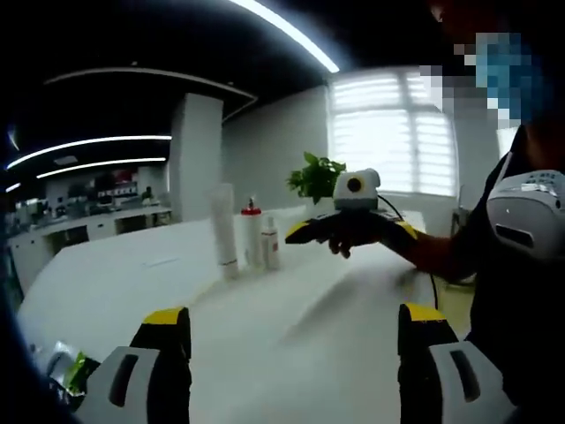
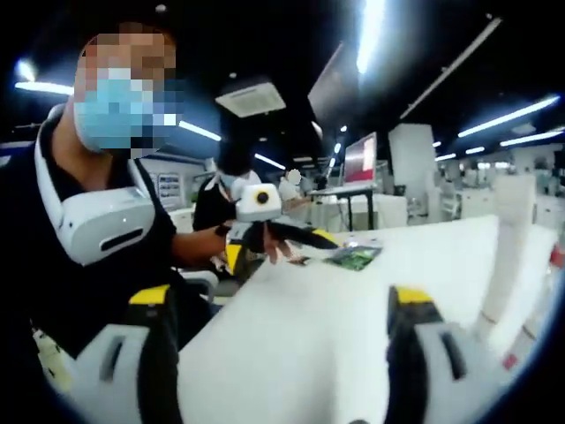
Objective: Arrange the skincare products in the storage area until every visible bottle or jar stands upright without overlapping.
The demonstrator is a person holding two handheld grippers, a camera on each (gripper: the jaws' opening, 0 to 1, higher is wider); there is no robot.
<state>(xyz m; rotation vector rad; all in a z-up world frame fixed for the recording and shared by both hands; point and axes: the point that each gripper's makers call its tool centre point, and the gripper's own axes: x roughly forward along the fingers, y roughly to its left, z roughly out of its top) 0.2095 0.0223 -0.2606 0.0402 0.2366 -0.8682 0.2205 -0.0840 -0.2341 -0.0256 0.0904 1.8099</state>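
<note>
Your left gripper (image 1: 293,353) and right gripper (image 2: 282,353) both gape with nothing between the jaws. The tall white tube (image 1: 224,231), pump bottle (image 1: 252,233) and small bottle (image 1: 270,243) stand upright, long axes vertical, together mid-table (image 1: 291,318).

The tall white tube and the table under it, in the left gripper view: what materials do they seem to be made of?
The tall white tube looks like matte plastic: an even, opaque white with no glint, though blur leaves this open. The table seems a smooth white laminate or painted board; it shows a soft sheen from the window light and no grain.
</note>
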